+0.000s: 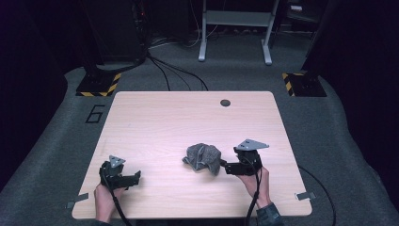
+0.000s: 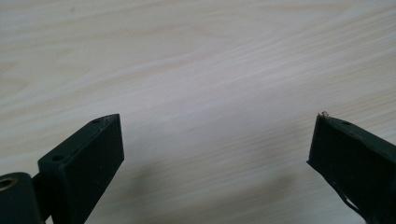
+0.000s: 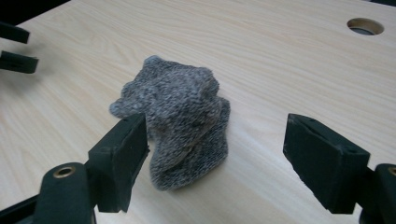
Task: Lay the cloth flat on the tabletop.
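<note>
One light wooden table (image 1: 155, 117) carries one crumpled grey knitted cloth (image 1: 203, 157), lying a little toward 5 o'clock from the table's middle, and there are two grippers, one in each of the person's hands. The right gripper (image 1: 225, 165) sits at the cloth's 3 o'clock, just beside it, with its fingers (image 3: 122, 161) spread wide apart and holding nothing; in the right gripper view the cloth (image 3: 180, 119) lies between and slightly beyond them, nearer the finger on the left of that view, and whether it touches that finger cannot be told. The left gripper (image 1: 136, 177) rests near the table's 7 o'clock corner, well apart from the cloth, its fingers (image 2: 88, 163) also spread wide over bare wood. One round cable hole (image 1: 225, 102) sits close to the far edge at about 1 o'clock. The cloth is well clear of every edge; the near edge is the closest, and both hands (image 1: 104, 200) reach in over it. Bare tabletop stretches across the whole far half and along the 9 o'clock side. On the grey floor beyond the table stand two black bases with yellow-and-black striped edges (image 1: 99, 84), one at 10 o'clock and one at 2 o'clock, and cables (image 1: 174, 70) trail toward 12 o'clock.
</note>
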`<action>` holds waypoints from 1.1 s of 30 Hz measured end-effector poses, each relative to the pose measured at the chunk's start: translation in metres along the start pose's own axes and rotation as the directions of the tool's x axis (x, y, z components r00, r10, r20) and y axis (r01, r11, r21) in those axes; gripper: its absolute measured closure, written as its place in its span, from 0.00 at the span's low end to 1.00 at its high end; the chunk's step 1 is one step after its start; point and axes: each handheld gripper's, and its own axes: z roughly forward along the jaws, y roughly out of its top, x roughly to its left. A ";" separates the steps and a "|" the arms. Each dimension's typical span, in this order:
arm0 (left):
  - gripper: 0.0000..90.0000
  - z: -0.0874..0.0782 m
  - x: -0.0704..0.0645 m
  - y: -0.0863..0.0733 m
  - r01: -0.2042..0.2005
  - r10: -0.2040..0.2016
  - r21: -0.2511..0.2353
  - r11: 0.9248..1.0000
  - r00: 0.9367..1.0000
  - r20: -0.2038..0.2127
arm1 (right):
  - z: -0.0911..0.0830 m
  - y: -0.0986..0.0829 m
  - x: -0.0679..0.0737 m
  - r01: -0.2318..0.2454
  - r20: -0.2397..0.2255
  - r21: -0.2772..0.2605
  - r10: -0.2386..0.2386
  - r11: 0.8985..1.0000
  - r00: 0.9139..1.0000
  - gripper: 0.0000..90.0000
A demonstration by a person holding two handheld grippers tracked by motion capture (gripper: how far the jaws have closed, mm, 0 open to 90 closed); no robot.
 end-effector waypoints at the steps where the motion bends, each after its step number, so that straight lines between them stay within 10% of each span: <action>1: 0.04 0.000 -0.005 0.004 -0.015 0.016 -0.011 1.000 1.000 0.013 | -0.001 -0.002 0.002 0.000 0.001 -0.003 0.000 1.000 1.000 0.25; 15: 0.07 0.012 -0.072 0.044 -0.192 0.201 -0.066 0.979 0.961 0.189 | 0.030 -0.049 0.028 -0.024 -0.007 0.055 0.024 0.998 1.000 0.39; 27: 0.23 0.049 -0.120 0.074 -0.275 0.288 -0.088 0.958 0.890 0.354 | 0.048 -0.039 0.033 0.042 0.052 0.099 -0.048 0.994 0.997 0.78; 33: 0.69 0.064 -0.129 0.075 -0.297 0.303 -0.072 0.952 0.884 0.355 | 0.048 -0.039 0.026 0.044 0.052 0.100 -0.049 0.994 0.997 0.90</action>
